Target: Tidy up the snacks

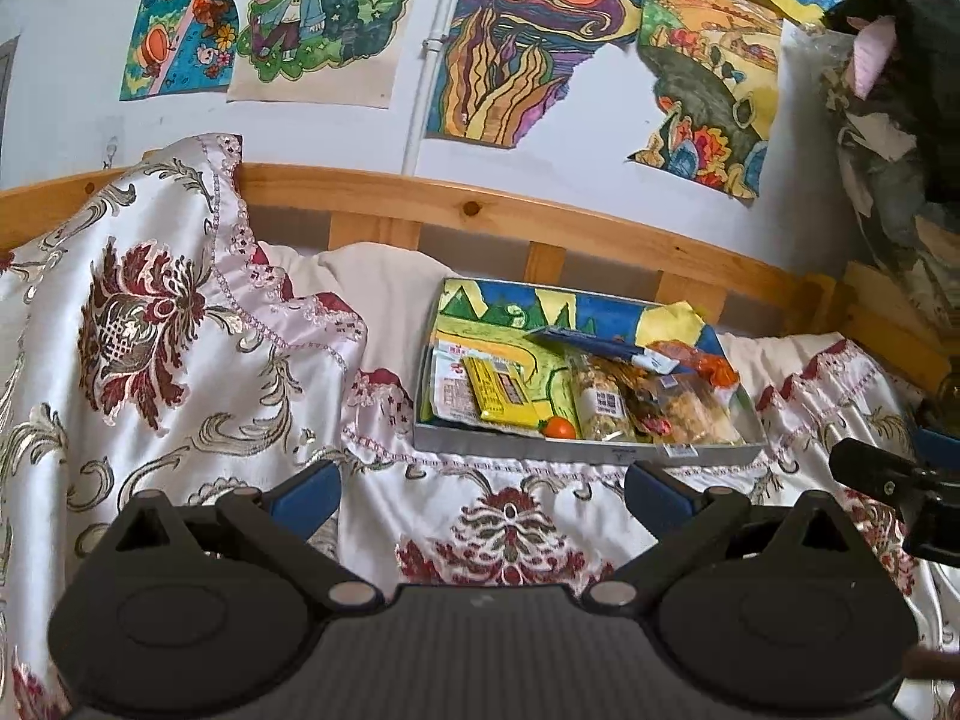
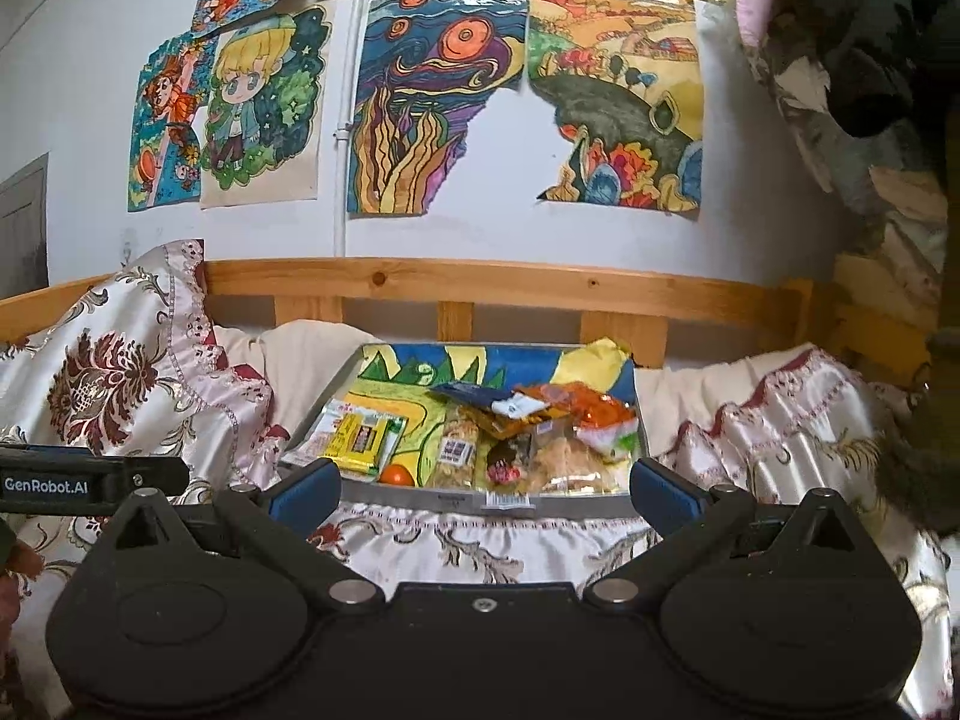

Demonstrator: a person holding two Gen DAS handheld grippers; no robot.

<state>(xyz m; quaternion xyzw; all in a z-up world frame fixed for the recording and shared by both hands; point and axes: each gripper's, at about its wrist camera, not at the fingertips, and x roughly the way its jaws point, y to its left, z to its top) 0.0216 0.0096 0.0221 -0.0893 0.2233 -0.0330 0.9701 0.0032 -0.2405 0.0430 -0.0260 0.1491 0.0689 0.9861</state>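
Observation:
A shallow grey box (image 1: 576,451) lined with a colourful drawing lies on the bed and holds several snack packets. A yellow packet (image 1: 501,399) lies at its left on a white and red packet. A small orange fruit (image 1: 561,427) sits at the front, and clear packets of snacks (image 1: 606,405) fill the right side. The box also shows in the right wrist view (image 2: 420,493), with the yellow packet (image 2: 360,441) and orange packets (image 2: 594,414). My left gripper (image 1: 483,495) is open and empty, short of the box. My right gripper (image 2: 483,495) is open and empty, just before the box's front wall.
A satin floral bedspread (image 1: 180,348) covers the bed and heaps up on the left. A wooden bed rail (image 1: 480,210) runs behind the box, with drawings on the wall above. Piled clothes (image 1: 900,120) hang at the right. The right gripper's body (image 1: 888,480) shows at the right edge.

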